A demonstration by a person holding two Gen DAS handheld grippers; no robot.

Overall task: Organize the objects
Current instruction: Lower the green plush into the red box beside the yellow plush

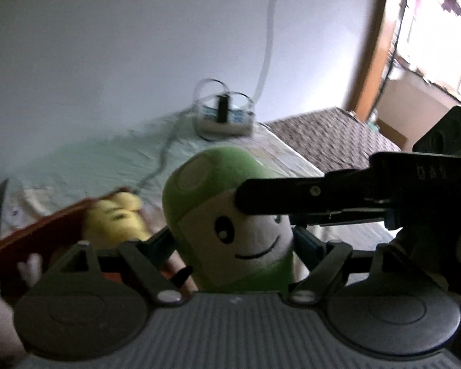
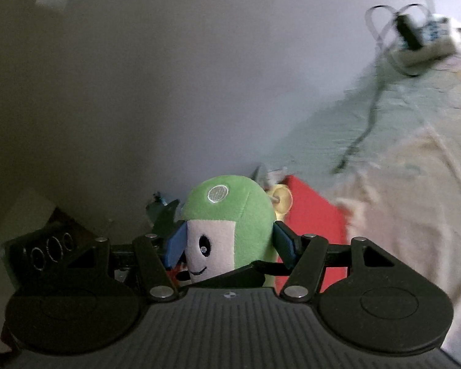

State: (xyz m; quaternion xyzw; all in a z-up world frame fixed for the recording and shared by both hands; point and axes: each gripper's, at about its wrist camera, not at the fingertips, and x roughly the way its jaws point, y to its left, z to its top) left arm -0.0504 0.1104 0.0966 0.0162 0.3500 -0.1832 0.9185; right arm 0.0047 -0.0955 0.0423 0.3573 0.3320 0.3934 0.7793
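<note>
Two tongs clench one green plush (image 1: 227, 215), the left tongs (image 1: 233, 243) from its own view and the right tongs (image 2: 229, 243) from theirs, blue pads (image 2: 176, 246) pressed to its sides. In the left view a right-tongs finger (image 1: 292, 196) crosses the plush's face. Behind the plush sits a red box (image 2: 313, 215) with a yellow plush (image 1: 116, 218) in it. All this is over a bed (image 1: 107, 166), where a power strip (image 1: 227, 120) lies by the wall (image 1: 123, 46).
</note>
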